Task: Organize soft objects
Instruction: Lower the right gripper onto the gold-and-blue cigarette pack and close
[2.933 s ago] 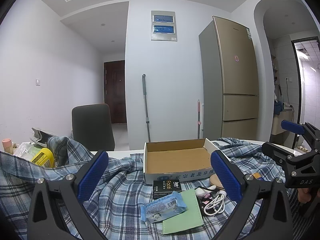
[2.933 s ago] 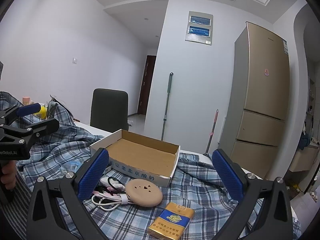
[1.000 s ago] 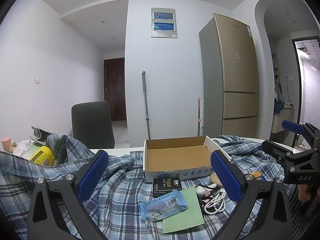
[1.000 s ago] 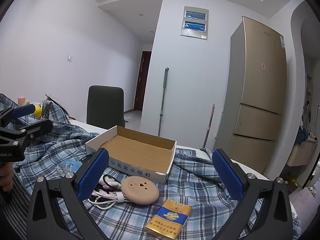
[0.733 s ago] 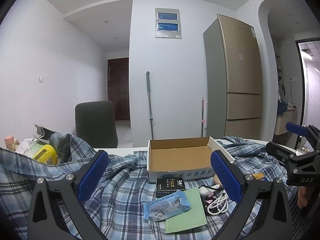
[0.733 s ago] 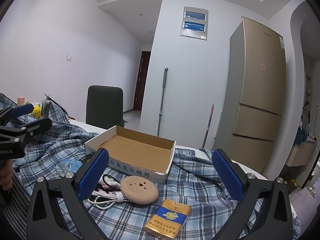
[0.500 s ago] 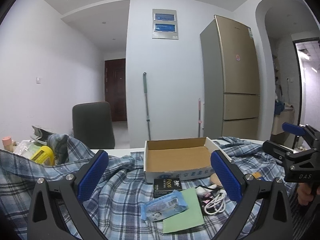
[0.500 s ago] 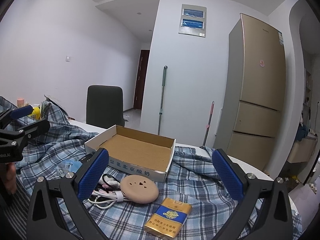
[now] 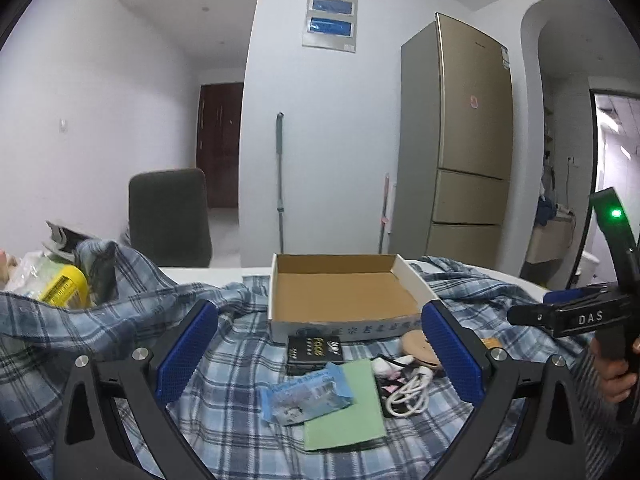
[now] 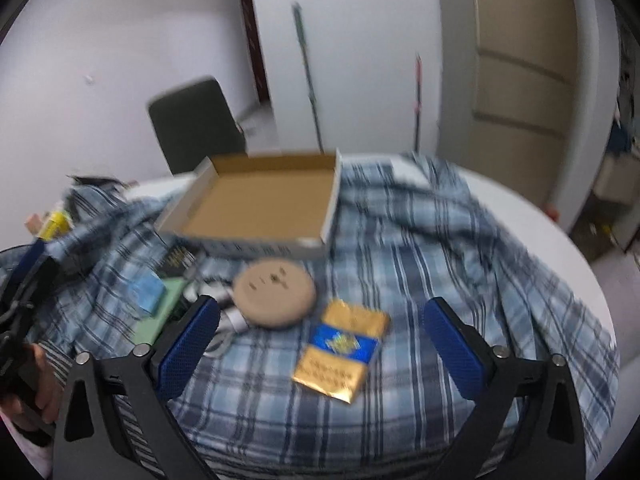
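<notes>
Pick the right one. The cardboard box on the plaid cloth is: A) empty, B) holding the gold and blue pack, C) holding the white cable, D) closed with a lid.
A: the open cardboard box shows only its bare brown floor, while the gold and blue pack and the white cable lie outside it on the plaid cloth.

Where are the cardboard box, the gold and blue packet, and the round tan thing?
Cardboard box (image 9: 340,292): left wrist view, on its brown inside floor.
Gold and blue packet (image 10: 342,346): right wrist view, on its blue middle band.
Round tan disc (image 10: 274,294): right wrist view, on the centre of its top face.
</notes>
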Demonstrator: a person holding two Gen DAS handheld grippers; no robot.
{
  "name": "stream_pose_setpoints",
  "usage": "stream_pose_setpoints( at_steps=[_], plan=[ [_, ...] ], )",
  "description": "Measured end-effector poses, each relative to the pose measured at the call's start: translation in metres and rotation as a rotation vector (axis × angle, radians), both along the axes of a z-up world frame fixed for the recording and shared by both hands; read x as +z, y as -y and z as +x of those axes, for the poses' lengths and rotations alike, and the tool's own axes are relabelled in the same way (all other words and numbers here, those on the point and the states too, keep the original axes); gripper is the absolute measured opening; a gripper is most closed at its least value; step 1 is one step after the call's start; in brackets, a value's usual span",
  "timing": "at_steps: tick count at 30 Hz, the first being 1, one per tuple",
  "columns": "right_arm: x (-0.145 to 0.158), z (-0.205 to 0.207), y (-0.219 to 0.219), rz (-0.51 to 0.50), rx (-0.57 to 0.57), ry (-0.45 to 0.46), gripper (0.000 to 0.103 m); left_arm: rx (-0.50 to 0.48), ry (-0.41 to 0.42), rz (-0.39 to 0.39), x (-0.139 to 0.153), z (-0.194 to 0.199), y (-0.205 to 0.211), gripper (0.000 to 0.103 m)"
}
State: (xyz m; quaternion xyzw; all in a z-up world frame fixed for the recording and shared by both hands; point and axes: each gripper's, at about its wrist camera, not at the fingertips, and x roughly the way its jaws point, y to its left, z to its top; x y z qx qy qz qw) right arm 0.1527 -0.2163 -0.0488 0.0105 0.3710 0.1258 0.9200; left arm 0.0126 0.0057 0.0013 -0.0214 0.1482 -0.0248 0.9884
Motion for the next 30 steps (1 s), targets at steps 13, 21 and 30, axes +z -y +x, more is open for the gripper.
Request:
stream_pose_setpoints(
  at_steps=[13,21,30],
  plan=[
    [-0.068,0.049,0.002,-0.046,-0.105,-0.309,0.079,0.033,0.003,0.032,-0.011,0.005,0.001,0.103],
    [-0.074,0.047,-0.018,-0.151,-0.081,-0.294,0.058,0.035,0.000,0.030,-0.011,0.004,0.001,0.103],
    [-0.036,0.017,-0.011,-0.124,-0.024,-0.157,0.055,-0.011,-0.031,0.037,-0.007,0.009,0.004,0.103]
  ],
)
